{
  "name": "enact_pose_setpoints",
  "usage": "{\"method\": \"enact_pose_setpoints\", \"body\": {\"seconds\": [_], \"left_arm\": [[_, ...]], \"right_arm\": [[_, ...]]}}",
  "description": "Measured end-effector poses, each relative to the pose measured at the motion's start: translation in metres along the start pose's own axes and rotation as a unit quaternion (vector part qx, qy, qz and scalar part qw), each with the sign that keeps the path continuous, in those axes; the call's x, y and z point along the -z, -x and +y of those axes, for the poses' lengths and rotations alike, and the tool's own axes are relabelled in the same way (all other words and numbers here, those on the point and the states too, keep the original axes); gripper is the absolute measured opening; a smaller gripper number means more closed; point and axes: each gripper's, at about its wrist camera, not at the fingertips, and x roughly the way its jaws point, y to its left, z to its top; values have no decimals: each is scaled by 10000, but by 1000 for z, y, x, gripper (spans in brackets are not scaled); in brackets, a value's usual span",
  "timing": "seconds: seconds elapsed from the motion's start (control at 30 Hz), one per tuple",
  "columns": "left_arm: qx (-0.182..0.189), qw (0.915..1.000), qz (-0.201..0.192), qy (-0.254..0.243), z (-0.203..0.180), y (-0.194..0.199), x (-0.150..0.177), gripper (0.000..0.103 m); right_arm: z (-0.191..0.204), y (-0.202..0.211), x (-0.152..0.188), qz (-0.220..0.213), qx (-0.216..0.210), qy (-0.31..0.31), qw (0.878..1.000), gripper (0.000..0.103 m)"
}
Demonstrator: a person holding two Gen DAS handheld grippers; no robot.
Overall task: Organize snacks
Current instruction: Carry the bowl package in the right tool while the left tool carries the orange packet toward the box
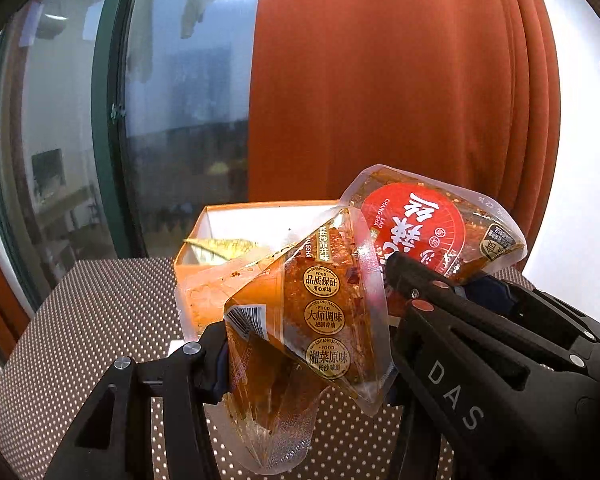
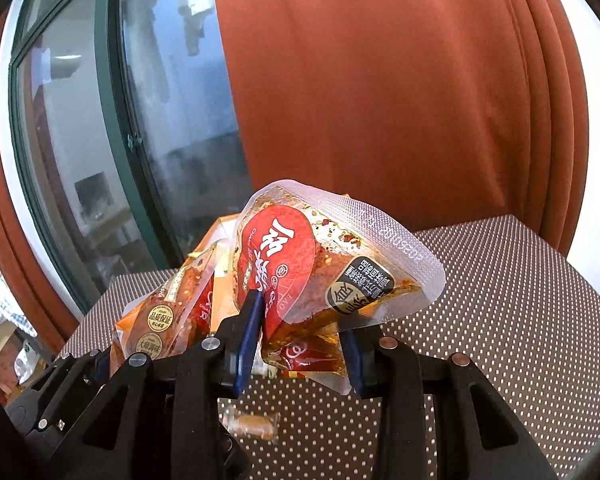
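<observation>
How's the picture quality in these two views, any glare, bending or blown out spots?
Left wrist view: fisheye bends the window frame; white wall at right is blown out; the pouch print reads sharp. Right wrist view: same bending on the curtain; the window is hazy with reflections; glints on the red pouch; edges vignette to black.

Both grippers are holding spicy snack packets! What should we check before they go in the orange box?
1. Left gripper holds the gold-sticker packet: ok, clamped.
2. Right gripper holds the red-label packet: ok, pinched at its lower part.
3. Orange box is open: ok, top open, something gold already inside.
4. Room left in the box: cannot tell, packets block the view.
5. Packets apart from each other: cannot tell, they overlap.
6. Small wrapped candy on the dotted table: not ok, not yet put away.
</observation>
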Motion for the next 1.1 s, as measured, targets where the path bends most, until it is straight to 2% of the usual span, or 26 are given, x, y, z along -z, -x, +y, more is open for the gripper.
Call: {"method": "enact_pose_setpoints", "body": {"seconds": [0.37,0.8,1.1], "left_arm": [[-89,9998,-172,4,9,-28,-33,56],[-228,9993,-291,-26,16,-72,-64,56],[-356,9989,-296,28,19,-118,-83,56]], "right_arm": [[0,-27,-22,-195,-51,11,9998,40],[3,-82,-55,-375,-167,-73,9991,40],[-1,-128,-78,-391,-270,-273,9985,40]]}}
